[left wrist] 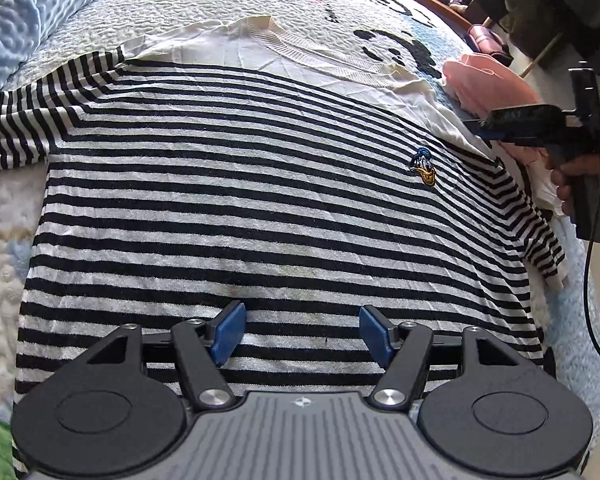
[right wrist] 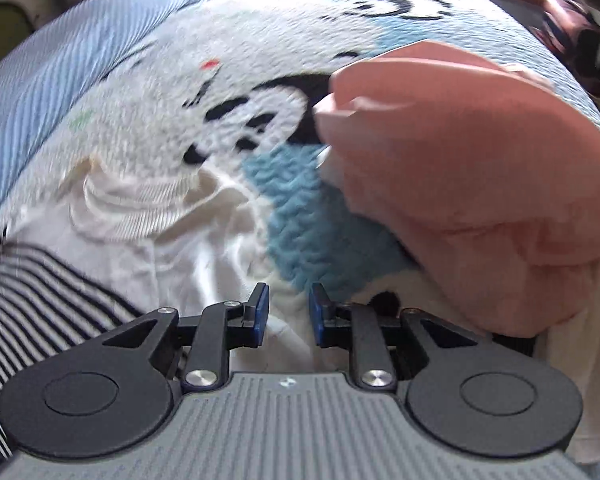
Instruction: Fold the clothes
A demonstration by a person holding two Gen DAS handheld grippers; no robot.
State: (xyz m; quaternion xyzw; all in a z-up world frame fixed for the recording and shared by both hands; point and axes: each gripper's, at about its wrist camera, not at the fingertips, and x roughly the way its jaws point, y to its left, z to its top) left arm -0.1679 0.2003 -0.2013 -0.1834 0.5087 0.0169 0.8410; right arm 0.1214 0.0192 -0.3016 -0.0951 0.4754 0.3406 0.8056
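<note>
Left wrist view: left hand-held gripper [left wrist: 302,334] spread empty over striped shirt [left wrist: 260,200] hem, right hand-held gripper [right wrist: 288,316] narrowly parted at its shoulder edge

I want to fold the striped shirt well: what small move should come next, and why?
Probably lower the left gripper and pinch the hem of the striped shirt: the shirt lies flat and unfolded, and the open jaws hang above its lower edge, holding nothing.
</note>
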